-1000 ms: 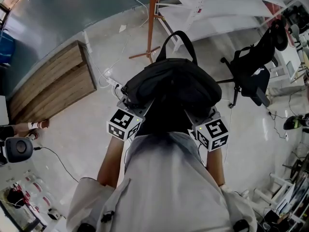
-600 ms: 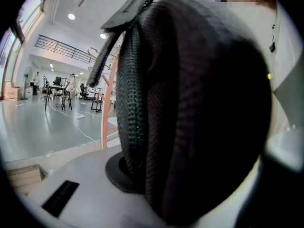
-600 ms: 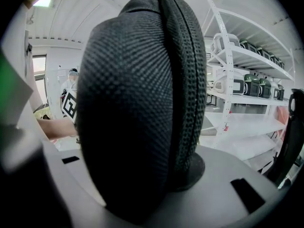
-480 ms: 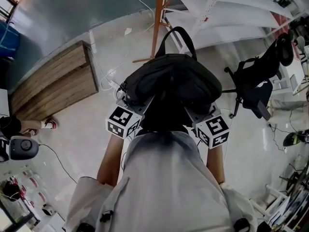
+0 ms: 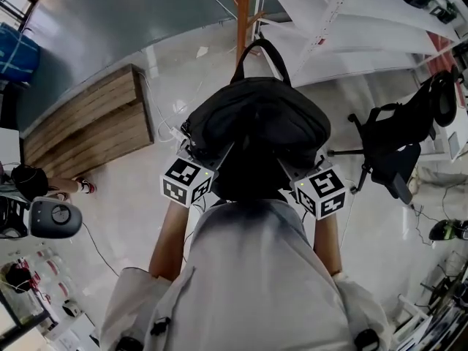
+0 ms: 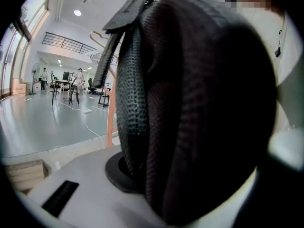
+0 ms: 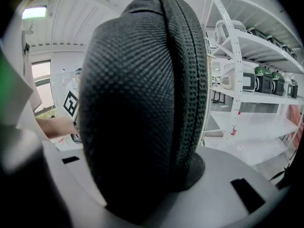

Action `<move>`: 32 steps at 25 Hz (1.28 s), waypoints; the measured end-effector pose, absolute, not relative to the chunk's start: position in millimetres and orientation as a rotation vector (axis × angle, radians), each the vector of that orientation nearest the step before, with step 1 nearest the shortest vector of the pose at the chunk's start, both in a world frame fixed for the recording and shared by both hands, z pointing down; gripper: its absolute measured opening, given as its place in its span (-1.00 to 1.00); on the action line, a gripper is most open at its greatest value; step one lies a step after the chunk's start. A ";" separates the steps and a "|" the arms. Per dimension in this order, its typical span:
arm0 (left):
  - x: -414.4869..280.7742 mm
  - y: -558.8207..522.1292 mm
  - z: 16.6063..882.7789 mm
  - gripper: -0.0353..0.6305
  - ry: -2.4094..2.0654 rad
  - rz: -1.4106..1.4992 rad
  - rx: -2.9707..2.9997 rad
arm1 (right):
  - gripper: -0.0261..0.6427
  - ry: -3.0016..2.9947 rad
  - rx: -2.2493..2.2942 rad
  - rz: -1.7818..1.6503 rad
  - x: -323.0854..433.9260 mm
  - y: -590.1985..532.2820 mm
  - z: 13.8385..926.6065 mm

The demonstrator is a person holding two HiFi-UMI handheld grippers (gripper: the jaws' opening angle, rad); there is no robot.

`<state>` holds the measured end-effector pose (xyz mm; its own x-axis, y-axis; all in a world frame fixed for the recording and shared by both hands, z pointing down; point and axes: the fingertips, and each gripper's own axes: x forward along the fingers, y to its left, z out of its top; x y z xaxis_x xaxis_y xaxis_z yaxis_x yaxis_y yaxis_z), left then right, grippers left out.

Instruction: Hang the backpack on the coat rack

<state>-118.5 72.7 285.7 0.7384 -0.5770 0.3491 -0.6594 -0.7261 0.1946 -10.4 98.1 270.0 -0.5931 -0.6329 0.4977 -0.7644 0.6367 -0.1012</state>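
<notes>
A black backpack [image 5: 256, 123] hangs in front of me, carried from both sides, its top handle [image 5: 261, 53] pointing toward the orange coat rack [image 5: 243, 17] just beyond. My left gripper [image 5: 210, 158] is shut on the bag's left side and my right gripper [image 5: 295, 168] on its right side. The fingertips are buried under the fabric. In the left gripper view the backpack [image 6: 199, 103] fills the frame, pinched at my left gripper [image 6: 137, 167], with the rack pole [image 6: 111, 113] behind. In the right gripper view the backpack [image 7: 142, 103] is pinched at my right gripper [image 7: 178, 172].
A low wooden platform [image 5: 88, 134] lies at the left, with cables on the pale floor beside it. White shelving [image 5: 351, 20] runs along the upper right and a black office chair [image 5: 391, 145] stands at the right. A person [image 5: 29, 185] is at the left edge.
Both grippers have carried the backpack toward the coat rack. The rack's pole now stands directly behind the bag's handle and its base has gone behind the bag. The grips look unchanged.
</notes>
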 end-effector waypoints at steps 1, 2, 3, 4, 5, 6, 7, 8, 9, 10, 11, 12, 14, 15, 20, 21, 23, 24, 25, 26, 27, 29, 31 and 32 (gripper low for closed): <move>-116.2 65.7 287.3 -0.56 -0.969 0.391 2.626 | -0.47 -2.442 1.095 0.436 -7.9 90.8 271.9; -113.3 59.3 289.3 -0.56 -0.972 0.400 2.618 | -0.46 -2.443 1.087 0.445 -4.9 84.0 274.1; -110.0 53.4 291.5 -0.56 -0.975 0.407 2.610 | -0.46 -2.444 1.077 0.454 -1.5 77.6 276.6; -106.5 47.9 293.6 -0.56 -0.978 0.414 2.602 | -0.46 -2.445 1.068 0.463 2.2 71.4 278.8; -103.4 42.7 295.5 -0.56 -0.983 0.420 2.594 | -0.46 -2.447 1.059 0.469 5.5 65.4 280.9; -100.9 37.7 296.9 -0.56 -0.990 0.425 2.587 | -0.46 -2.450 1.049 0.474 8.4 59.6 282.5; -98.8 33.0 297.9 -0.56 -1.000 0.429 2.581 | -0.46 -2.456 1.040 0.477 10.6 54.0 283.8; -97.0 28.5 298.6 -0.56 -1.011 0.433 2.575 | -0.46 -2.462 1.030 0.480 12.6 48.7 284.8; -95.2 24.4 299.2 -0.56 -1.024 0.438 2.571 | -0.46 -2.469 1.020 0.482 14.6 43.7 285.7; -93.1 20.5 299.7 -0.56 -1.036 0.442 2.566 | -0.46 -2.475 1.011 0.484 16.9 39.1 286.5; -90.9 16.7 300.0 -0.56 -1.047 0.446 2.563 | -0.46 -2.480 1.003 0.485 19.4 34.7 287.1; -88.7 13.1 300.2 -0.56 -1.056 0.450 2.558 | -0.46 -2.485 0.995 0.486 21.7 30.3 287.7; -85.2 6.3 300.9 -0.56 -1.072 0.460 2.548 | -0.46 -2.493 0.976 0.489 25.5 21.9 289.0; -83.5 3.3 301.9 -0.56 -1.079 0.465 2.544 | -0.46 -2.497 0.965 0.490 27.4 18.0 290.3; -71.0 -8.2 309.9 -0.56 -1.127 0.480 2.523 | -0.46 -2.513 0.917 0.495 40.6 2.1 298.8; -67.7 -10.0 311.4 -0.56 -1.138 0.480 2.518 | -0.46 -2.516 0.908 0.495 43.9 -0.5 300.5; -61.1 -12.5 314.8 -0.56 -1.156 0.480 2.504 | -0.46 -2.520 0.887 0.498 50.6 -4.6 304.2; -58.5 -14.0 316.4 -0.56 -1.164 0.480 2.497 | -0.46 -2.523 0.876 0.498 53.3 -7.0 305.9; -56.6 -15.9 317.6 -0.56 -1.174 0.480 2.491 | -0.46 -2.525 0.866 0.498 55.3 -9.7 307.2; -55.1 -17.4 318.8 -0.56 -1.182 0.479 2.485 | -0.46 -2.526 0.857 0.499 56.9 -12.0 308.5; -53.7 -17.8 320.1 -0.56 -1.190 0.479 2.478 | -0.46 -2.526 0.846 0.502 58.4 -13.2 309.8; -50.7 -17.7 322.3 -0.56 -1.206 0.479 2.464 | -0.46 -2.525 0.826 0.508 61.9 -14.0 311.9; -48.0 -21.5 322.2 -0.56 -1.234 0.479 2.458 | -0.46 -2.535 0.813 0.502 65.4 -18.3 312.4; -46.2 -24.3 322.2 -0.56 -1.250 0.477 2.458 | -0.46 -2.541 0.809 0.495 67.3 -21.5 312.9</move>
<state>-46.2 -24.3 322.2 0.5562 -0.7042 0.4414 -0.8191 -0.5542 0.1479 67.3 -21.5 312.9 -0.7394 -0.4576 0.4938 -0.6096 0.7665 -0.2024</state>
